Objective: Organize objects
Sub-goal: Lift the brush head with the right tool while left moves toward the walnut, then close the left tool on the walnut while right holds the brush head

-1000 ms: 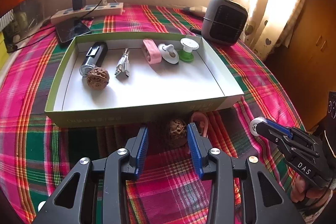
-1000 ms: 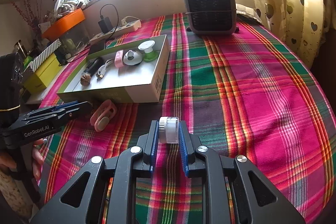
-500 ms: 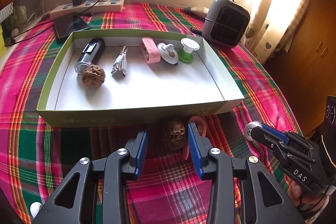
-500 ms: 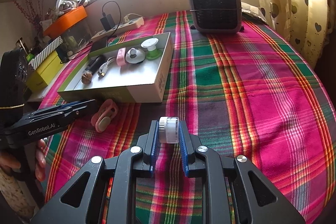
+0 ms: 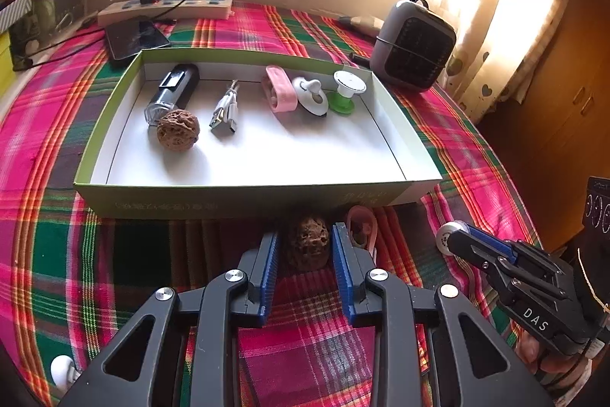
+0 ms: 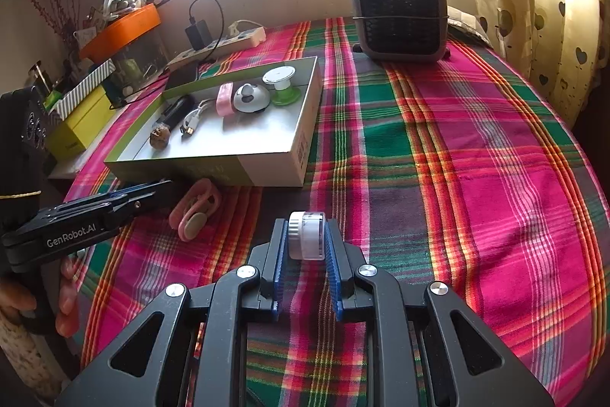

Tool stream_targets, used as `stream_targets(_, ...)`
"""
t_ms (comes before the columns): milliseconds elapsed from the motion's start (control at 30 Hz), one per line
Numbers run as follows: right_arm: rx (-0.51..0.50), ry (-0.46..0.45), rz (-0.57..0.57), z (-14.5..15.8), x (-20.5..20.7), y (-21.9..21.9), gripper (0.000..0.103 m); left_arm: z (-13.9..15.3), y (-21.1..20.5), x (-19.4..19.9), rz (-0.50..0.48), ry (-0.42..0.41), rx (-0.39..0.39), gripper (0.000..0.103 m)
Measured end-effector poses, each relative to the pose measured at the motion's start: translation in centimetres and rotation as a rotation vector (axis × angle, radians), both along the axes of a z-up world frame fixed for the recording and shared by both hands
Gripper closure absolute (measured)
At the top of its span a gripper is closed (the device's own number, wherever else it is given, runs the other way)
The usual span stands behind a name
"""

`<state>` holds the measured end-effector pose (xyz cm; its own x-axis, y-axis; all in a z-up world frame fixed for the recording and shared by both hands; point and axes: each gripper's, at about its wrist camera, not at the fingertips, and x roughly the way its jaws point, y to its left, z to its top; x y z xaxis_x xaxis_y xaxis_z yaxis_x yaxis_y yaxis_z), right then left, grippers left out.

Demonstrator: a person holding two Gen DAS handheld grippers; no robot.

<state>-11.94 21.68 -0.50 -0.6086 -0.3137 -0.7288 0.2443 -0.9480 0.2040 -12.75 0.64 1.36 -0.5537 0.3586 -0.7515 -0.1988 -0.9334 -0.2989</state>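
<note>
Fingers (image 5: 272, 266) of my left gripper (image 5: 304, 246) have just been closing around a walnut (image 5: 308, 246) on the plaid bench (image 5: 57, 235), in front of the box (image 5: 244, 205); whether the pads press it I cannot tell. From the right wrist, my right gripper (image 6: 307, 239) stands clamped on a white cap (image 6: 307, 235), above the bench.

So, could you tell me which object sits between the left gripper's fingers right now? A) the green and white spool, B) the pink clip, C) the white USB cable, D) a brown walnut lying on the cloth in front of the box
D: in the left wrist view the left gripper, whose jaws have just been closing, has the walnut between its blue pads, on the plaid cloth just outside the box.
</note>
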Motion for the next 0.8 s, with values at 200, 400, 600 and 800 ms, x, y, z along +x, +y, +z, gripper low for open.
stream_targets(200,0.004,0.000,0.007,0.1,0.1,-0.4,0.083,-0.1,-0.6,0.5,0.013,0.000,-0.001,0.077)
stream_targets(400,0.002,0.004,0.016,0.2,0.4,-0.8,0.083,-0.1,-0.8,1.0,0.013,0.001,-0.009,0.077)
stream_targets(600,-0.002,0.008,0.022,0.3,0.5,-1.2,0.083,-0.1,-1.0,1.5,0.020,0.003,-0.018,0.077)
stream_targets(800,-0.001,0.018,0.042,0.7,0.8,-2.2,0.083,0.2,-1.1,1.9,0.031,0.007,-0.052,0.077)
